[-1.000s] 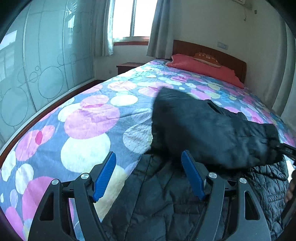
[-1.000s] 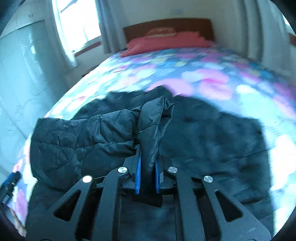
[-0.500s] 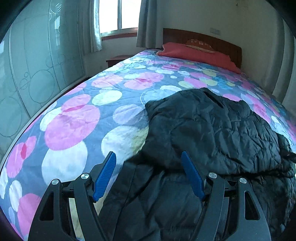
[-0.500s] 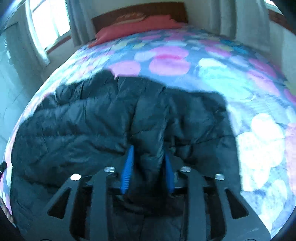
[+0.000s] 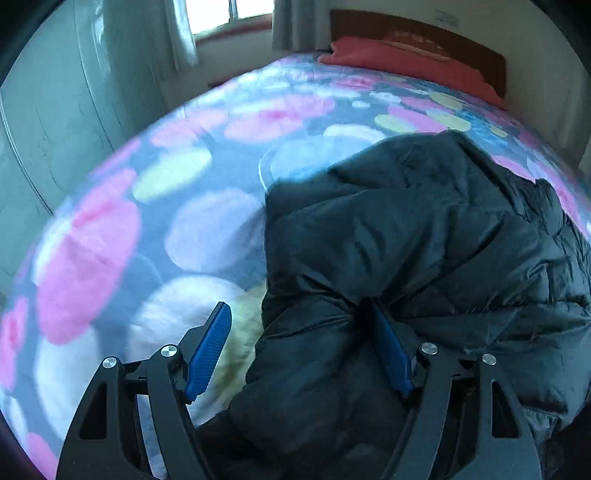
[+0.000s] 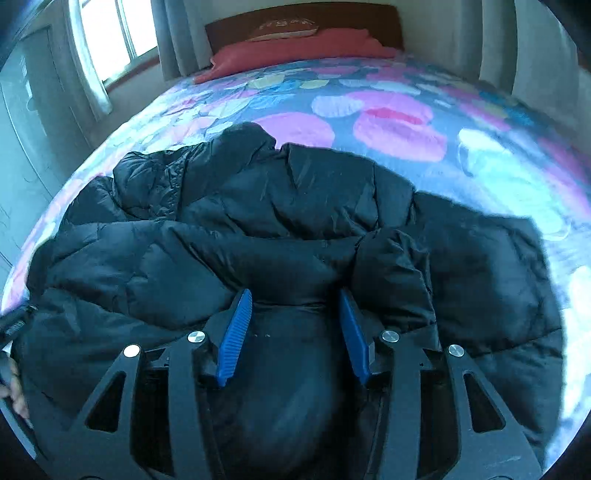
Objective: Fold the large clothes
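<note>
A black puffer jacket (image 5: pixel 424 236) lies on the bed, its sleeve folded across the body. It also fills the right wrist view (image 6: pixel 280 229). My left gripper (image 5: pixel 299 332) is open, low over the jacket's left edge, with padded fabric bulging between its blue fingers (image 5: pixel 208 347). My right gripper (image 6: pixel 295 321) is open over the jacket's near part, with fabric lying between its blue fingers (image 6: pixel 236 332) but not clamped.
The bed has a cover with pink, white and yellow circles (image 5: pixel 122 240). A red pillow (image 6: pixel 295 48) and wooden headboard (image 6: pixel 303 18) are at the far end. A glass wardrobe (image 5: pixel 74 110) stands left of the bed. Curtained window (image 6: pixel 107 40) is behind.
My right gripper opened and let go of the sleeve, which now lies across the jacket. My left gripper moved right and forward, down onto the jacket's edge.
</note>
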Motion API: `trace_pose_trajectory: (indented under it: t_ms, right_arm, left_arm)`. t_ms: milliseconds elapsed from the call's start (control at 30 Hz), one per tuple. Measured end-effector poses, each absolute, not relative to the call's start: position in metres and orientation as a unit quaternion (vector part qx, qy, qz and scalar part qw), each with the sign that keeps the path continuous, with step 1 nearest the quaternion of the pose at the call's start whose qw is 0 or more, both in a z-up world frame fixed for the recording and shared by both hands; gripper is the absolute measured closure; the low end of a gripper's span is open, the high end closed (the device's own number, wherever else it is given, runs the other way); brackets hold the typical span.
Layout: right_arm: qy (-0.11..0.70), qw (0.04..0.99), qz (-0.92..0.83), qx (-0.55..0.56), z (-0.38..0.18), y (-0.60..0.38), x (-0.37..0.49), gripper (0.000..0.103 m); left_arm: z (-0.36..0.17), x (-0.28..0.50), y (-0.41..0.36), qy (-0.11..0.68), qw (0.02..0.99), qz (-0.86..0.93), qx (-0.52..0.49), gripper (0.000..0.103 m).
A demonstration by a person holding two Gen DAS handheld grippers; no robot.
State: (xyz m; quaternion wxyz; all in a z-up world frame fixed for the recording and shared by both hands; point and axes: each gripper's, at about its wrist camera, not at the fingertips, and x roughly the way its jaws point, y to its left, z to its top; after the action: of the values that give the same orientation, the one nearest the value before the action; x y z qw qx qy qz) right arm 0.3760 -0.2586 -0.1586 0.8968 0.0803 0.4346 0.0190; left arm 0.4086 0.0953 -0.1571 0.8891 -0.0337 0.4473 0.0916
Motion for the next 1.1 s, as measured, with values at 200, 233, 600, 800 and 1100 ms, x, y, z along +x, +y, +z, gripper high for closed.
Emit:
trace_pose_trajectory:
  t_ms: [200, 233, 600, 800, 1100]
  right_arm:
    - [0.4, 0.914, 0.007, 0.066, -0.118, -0.241, 0.359, 0.057]
    - [0.393, 0.917, 0.014, 0.064, -0.113, -0.236, 0.358, 0.057]
    - [0.431, 0.9, 0.06, 0.003, -0.156, -0.166, 0.394, 0.054]
    - [0.403, 0.913, 0.056, 0.015, -0.123, -0.196, 0.349, 0.054]
    - [0.433, 0.901, -0.005, 0.035, -0.163, -0.247, 0.323, 0.053]
  left_arm:
    - [-0.123, 0.384, 0.092, 0.413, 0.901, 0.129, -0.013, 0.028]
    - [-0.114, 0.379, 0.091, 0.397, 0.908, 0.13, -0.021, 0.028]
    - [-0.152, 0.416, 0.021, 0.444, 0.895, 0.029, -0.018, 0.027]
    - [-0.126, 0.394, 0.039, 0.428, 0.903, 0.026, -0.045, 0.028]
    - [-0.149, 0.373, 0.063, 0.437, 0.898, 0.059, -0.018, 0.027]
